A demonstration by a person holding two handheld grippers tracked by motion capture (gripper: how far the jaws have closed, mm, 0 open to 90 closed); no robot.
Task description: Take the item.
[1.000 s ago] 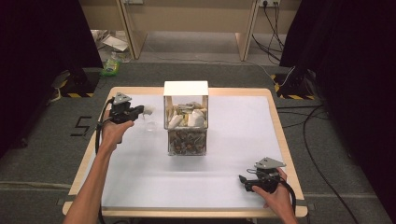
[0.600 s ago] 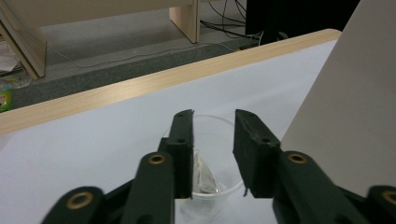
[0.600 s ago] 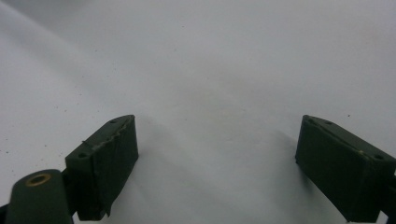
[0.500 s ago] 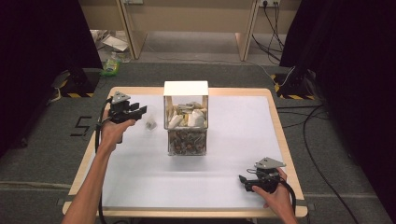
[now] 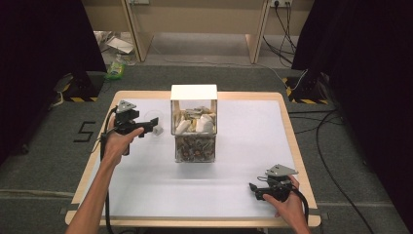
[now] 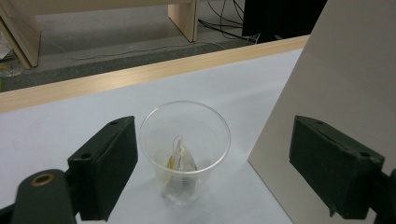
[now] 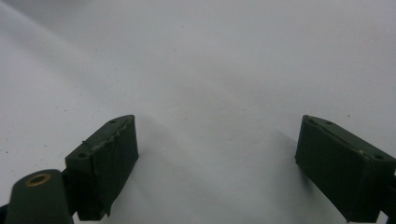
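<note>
Over the last second the left gripper (image 6: 212,163) has eased toward the clear cup (image 6: 184,149), jaws wide and holding nothing, where what looks like a tea bag (image 6: 180,161) sits inside (likely just dropped); the right gripper (image 5: 260,189) rests open and empty on the table (image 5: 146,190).

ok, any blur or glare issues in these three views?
High view: soft overall, dark at both sides. Left gripper view: cup and tea bag sharp, no strong glare. Right gripper view: featureless white table, near tool edges slightly soft.
</note>
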